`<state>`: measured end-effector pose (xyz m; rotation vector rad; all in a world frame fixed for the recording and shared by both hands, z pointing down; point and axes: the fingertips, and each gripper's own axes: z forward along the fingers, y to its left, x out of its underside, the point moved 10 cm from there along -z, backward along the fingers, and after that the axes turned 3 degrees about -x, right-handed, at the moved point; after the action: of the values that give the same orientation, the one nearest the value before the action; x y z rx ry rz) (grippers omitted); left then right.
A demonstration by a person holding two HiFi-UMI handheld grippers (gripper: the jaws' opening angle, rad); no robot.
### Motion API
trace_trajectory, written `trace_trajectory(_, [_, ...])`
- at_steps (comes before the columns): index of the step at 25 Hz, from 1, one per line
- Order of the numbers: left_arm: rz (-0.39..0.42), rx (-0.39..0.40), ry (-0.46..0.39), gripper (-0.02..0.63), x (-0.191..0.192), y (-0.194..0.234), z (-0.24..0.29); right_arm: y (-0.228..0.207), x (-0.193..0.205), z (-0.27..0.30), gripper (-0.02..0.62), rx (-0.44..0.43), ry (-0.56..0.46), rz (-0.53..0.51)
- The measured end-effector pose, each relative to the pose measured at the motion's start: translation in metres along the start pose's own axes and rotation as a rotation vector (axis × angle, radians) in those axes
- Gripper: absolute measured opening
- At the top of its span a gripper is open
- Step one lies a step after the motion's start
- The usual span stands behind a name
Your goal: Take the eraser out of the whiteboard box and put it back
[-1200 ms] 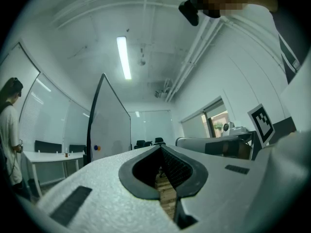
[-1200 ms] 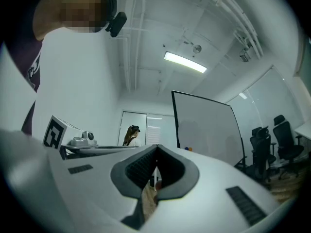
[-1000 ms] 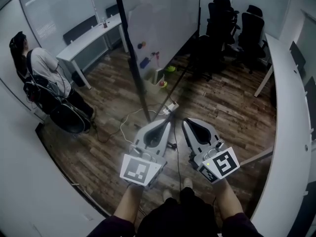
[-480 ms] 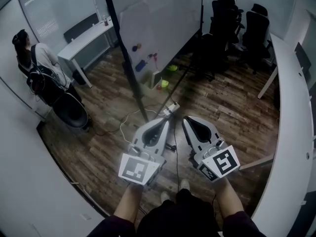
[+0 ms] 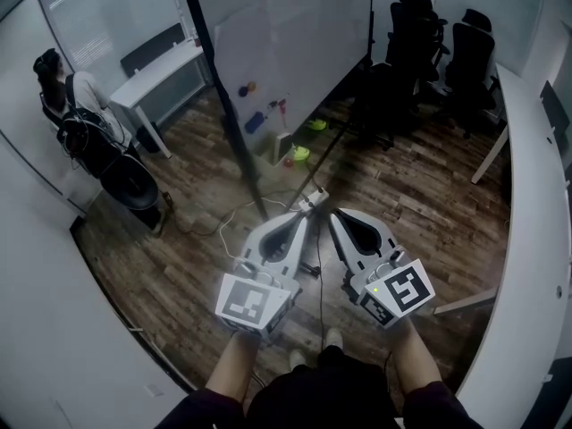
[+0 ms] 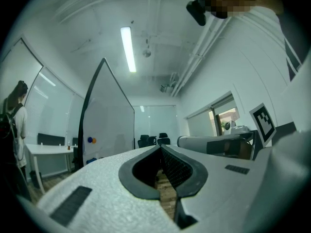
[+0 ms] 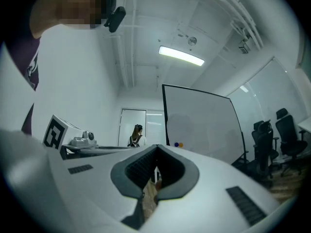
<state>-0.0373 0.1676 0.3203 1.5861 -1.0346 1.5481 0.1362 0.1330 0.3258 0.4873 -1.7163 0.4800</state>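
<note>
Both tools are closed and empty: in its own view the left gripper has its jaws meeting at the tip with only floor showing through the hollow behind them, and the right gripper is pressed together in the same way. So our first worry is arriving at the board with the jaws unopened and nudging the eraser instead of taking it. The second lies underfoot. A power strip and a pale cable lie on the floor just ahead of the gripper tips, between us and the whiteboard, and a foot could catch on them on the way in. The board's dark post stands on that line too, and a bump might shake what clings to the board. The eraser, as we judge it, is the small blue shape low on the whiteboard, well apart from both grippers. It sits below two round magnets and beside a pink-and-red thing. It looks short and blocky, tilted rather than level. At this size we cannot tell whether it sits in a box, nor which face offers the better hold.
</note>
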Motion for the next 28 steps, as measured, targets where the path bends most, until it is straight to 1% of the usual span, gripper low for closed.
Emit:
trace_trajectory(4, [-0.093,-0.01,0.073,0.005,-0.002,0.009,0.012,-0.012,0.0,0.007,0.003,-0.004,0.068,0.103])
trace_trajectory(7, [-0.125,-0.026,0.129,0.005,0.001,0.017,0.019,-0.025,0.0,0.009,0.003,0.004,0.105,0.191])
trace_trajectory(9, [-0.134,-0.032,0.159,0.005,0.0,0.019,0.025,-0.035,0.001,0.009,0.003,0.009,0.118,0.225])
trace_trajectory(12, [-0.142,-0.03,0.175,0.005,-0.001,0.019,0.034,-0.049,0.001,0.01,0.003,0.01,0.129,0.243])
trace_trajectory(15, [-0.138,-0.035,0.17,0.005,-0.002,0.016,0.042,-0.06,0.002,0.012,0.003,-0.003,0.133,0.247])
trace_trajectory(24, [-0.122,-0.077,0.168,0.005,0.004,0.006,0.066,-0.087,0.005,0.013,0.003,-0.055,0.147,0.241])
trace_trajectory(28, [-0.117,-0.092,0.178,0.005,0.008,0.011,0.072,-0.096,0.01,0.02,0.003,-0.064,0.148,0.259])
